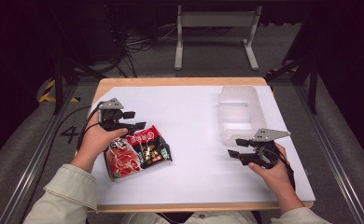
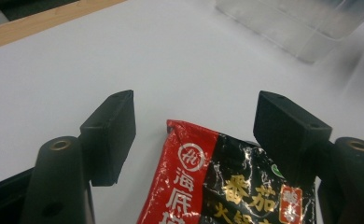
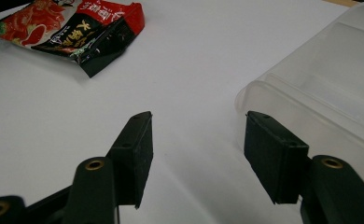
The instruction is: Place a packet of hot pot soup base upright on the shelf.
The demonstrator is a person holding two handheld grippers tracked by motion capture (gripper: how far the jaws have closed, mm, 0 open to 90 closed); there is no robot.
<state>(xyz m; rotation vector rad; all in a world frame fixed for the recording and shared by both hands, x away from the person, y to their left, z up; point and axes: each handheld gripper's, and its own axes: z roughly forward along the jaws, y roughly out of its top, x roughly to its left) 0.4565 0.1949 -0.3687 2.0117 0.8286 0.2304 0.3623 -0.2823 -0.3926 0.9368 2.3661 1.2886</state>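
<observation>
Resting near the bench's left edge, the left hand (image 1: 96, 140) aims the left gripper (image 1: 134, 120) toward the right edge, its jaws spread with the top corner of the red-and-black noodle packet (image 1: 137, 151) lying between them, pads not pressing it. Near the right edge, the right hand (image 1: 271, 170) holds the right gripper (image 1: 234, 147) pointing left, jaws spread and empty, just beside the near end of the clear plastic container (image 1: 240, 112).

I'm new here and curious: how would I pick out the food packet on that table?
Start at the white table. On its left side, by the left gripper, lies a glossy red and black packet with gold lettering. The only other thing there is a clear plastic box, far right.
</observation>
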